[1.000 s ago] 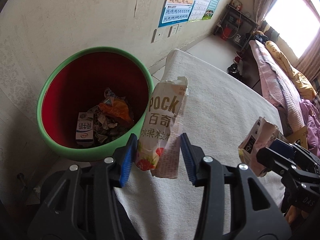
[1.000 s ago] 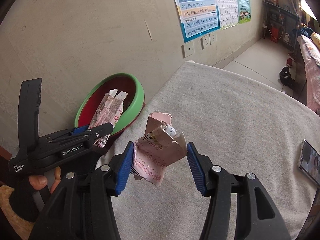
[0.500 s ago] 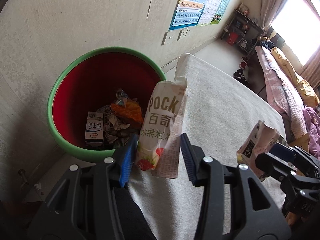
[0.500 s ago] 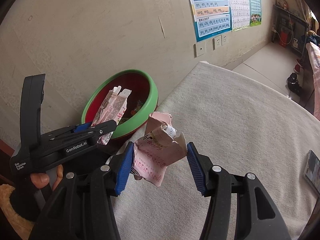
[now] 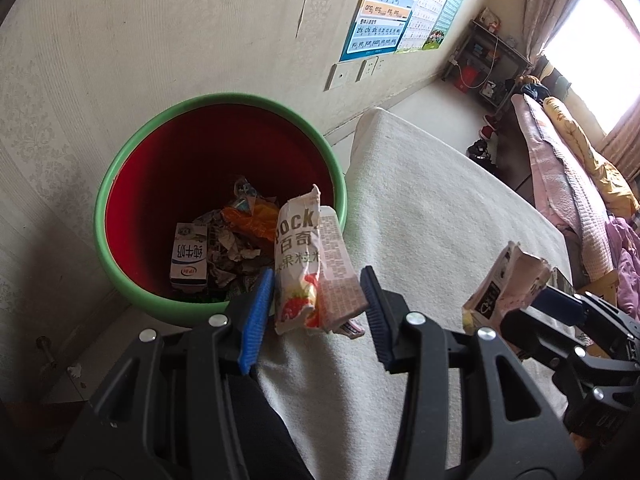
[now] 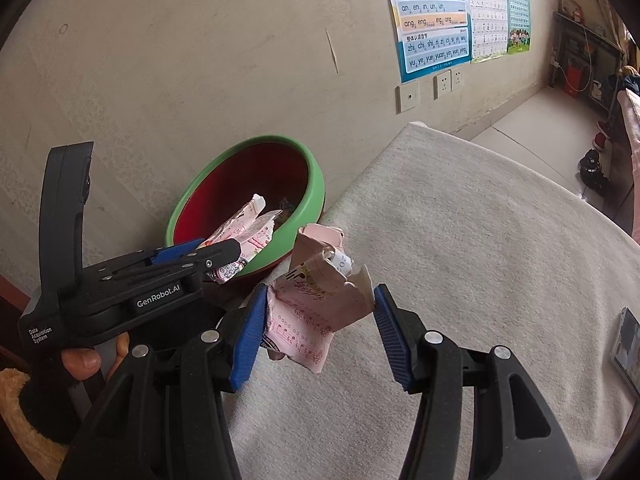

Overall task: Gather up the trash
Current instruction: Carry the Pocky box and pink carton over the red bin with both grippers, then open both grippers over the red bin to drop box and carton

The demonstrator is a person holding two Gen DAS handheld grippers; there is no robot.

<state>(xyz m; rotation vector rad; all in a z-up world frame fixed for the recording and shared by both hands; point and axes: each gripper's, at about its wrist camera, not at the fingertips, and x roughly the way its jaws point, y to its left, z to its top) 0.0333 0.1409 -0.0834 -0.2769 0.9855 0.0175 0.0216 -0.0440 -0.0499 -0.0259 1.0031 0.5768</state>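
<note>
My left gripper [image 5: 316, 316] is shut on a flattened Pocky box [image 5: 310, 268], held upright at the near rim of a green bin with a red inside [image 5: 120, 168]; in the right wrist view the box [image 6: 244, 236] hangs over the bin [image 6: 312, 200]. The bin holds a milk carton [image 5: 188, 258] and crumpled wrappers [image 5: 240, 240]. My right gripper [image 6: 318, 326] is shut on a crushed pink carton [image 6: 316, 300] above the table edge, right of the bin; the carton shows in the left wrist view [image 5: 504, 284].
A white cloth-covered table [image 6: 480, 260] stands next to the bin. A phone [image 6: 626, 344] lies at its right edge. The wall with posters [image 6: 432, 20] and sockets is behind the bin. A bed [image 5: 560, 172] stands far right.
Both grippers have moved left toward the bin with their trash. The Pocky box now overlaps the bin's near rim instead of standing over the table.
</note>
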